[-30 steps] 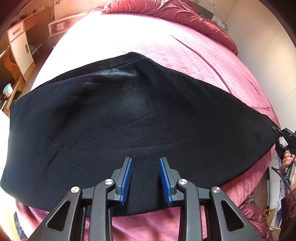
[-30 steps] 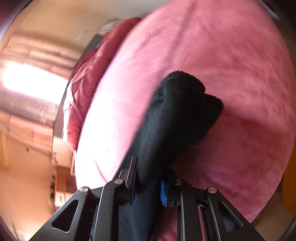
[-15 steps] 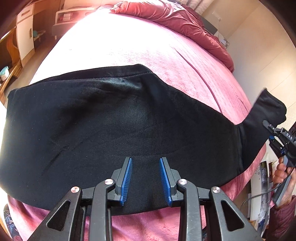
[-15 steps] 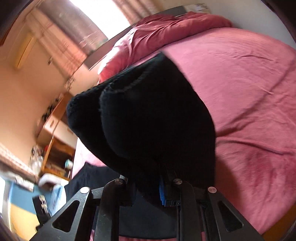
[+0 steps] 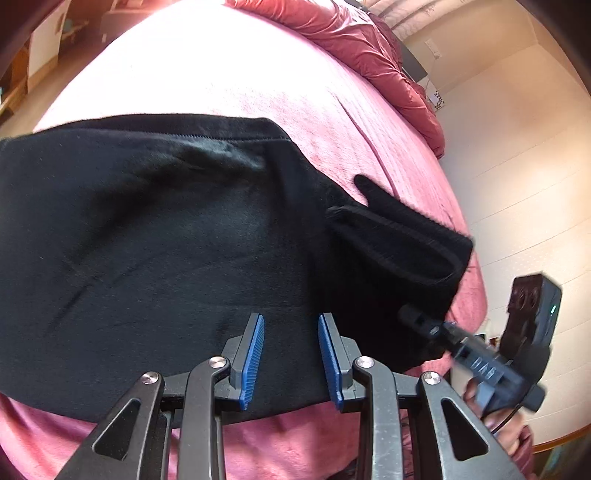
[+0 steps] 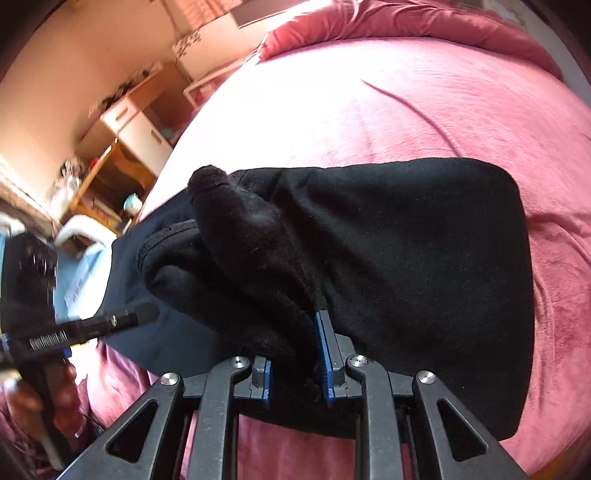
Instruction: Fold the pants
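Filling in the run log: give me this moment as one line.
task: fold pants | left gripper: open over black pants | right gripper: shut on pants end, carried over the rest | surface: pink bed

A big bed (image 5: 229, 74) fills both views. It has a soft pink cover, and bright light makes the middle of it look almost white. Black pants (image 5: 155, 240) lie flat across the near part of the bed, from the left side to the right. One end of the pants (image 6: 388, 258) is lifted and bent back over the rest. At the far end of the bed lies a crumpled red blanket (image 5: 369, 48). In the right view, the same blanket (image 6: 406, 18) runs along the far edge.
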Available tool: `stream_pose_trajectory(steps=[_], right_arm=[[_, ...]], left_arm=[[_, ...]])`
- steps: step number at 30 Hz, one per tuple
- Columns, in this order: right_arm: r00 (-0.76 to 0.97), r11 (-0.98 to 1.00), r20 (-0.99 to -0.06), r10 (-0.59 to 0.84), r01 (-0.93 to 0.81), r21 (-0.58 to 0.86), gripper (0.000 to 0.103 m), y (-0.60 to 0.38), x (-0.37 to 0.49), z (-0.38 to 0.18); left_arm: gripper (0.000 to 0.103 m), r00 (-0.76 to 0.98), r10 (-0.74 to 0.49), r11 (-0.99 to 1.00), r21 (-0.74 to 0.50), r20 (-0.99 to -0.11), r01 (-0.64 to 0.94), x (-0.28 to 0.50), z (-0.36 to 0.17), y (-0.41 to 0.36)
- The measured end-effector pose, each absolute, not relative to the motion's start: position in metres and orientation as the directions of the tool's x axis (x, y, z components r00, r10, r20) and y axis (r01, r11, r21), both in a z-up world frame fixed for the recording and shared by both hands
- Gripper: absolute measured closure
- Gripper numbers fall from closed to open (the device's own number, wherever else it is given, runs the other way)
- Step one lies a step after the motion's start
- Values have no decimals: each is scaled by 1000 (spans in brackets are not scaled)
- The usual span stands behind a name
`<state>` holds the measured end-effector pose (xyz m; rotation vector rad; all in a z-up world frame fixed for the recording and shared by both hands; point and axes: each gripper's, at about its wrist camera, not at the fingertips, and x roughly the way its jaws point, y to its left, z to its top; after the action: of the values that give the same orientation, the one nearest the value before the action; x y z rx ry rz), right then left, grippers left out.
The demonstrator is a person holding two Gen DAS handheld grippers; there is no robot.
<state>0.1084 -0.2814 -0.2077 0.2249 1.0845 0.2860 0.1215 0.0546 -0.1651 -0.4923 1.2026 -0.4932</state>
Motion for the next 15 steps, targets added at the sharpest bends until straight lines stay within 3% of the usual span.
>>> stream_pose_trajectory(steps=[2, 4, 6, 8, 10, 15], right_arm=[[404, 927, -834, 376, -165, 338, 76, -275, 105, -212], [367, 907, -830, 420, -208, 367, 66, -273, 100, -214], [327, 875, -813, 482, -241, 421, 33, -275, 94, -214], [303, 844, -791, 532, -264, 466, 25, -278, 88, -212], [298, 833, -780, 550, -270, 483, 26, -285, 79, -210], [359, 878, -805, 472, -268, 396, 57, -293, 65, -205]], left_arm=[[70, 265, -634, 766, -638, -727, 80, 126, -168, 59], [70, 248, -666, 734, -677, -703, 54, 129, -171, 61], [68, 227, -708, 691, -722, -669, 27, 130, -174, 63], [65, 213, -734, 660, -751, -645, 0, 129, -180, 63], [64, 202, -737, 656, -755, -645, -19, 127, -184, 66], [64, 176, -730, 663, -747, -660, -50, 127, -192, 70]])
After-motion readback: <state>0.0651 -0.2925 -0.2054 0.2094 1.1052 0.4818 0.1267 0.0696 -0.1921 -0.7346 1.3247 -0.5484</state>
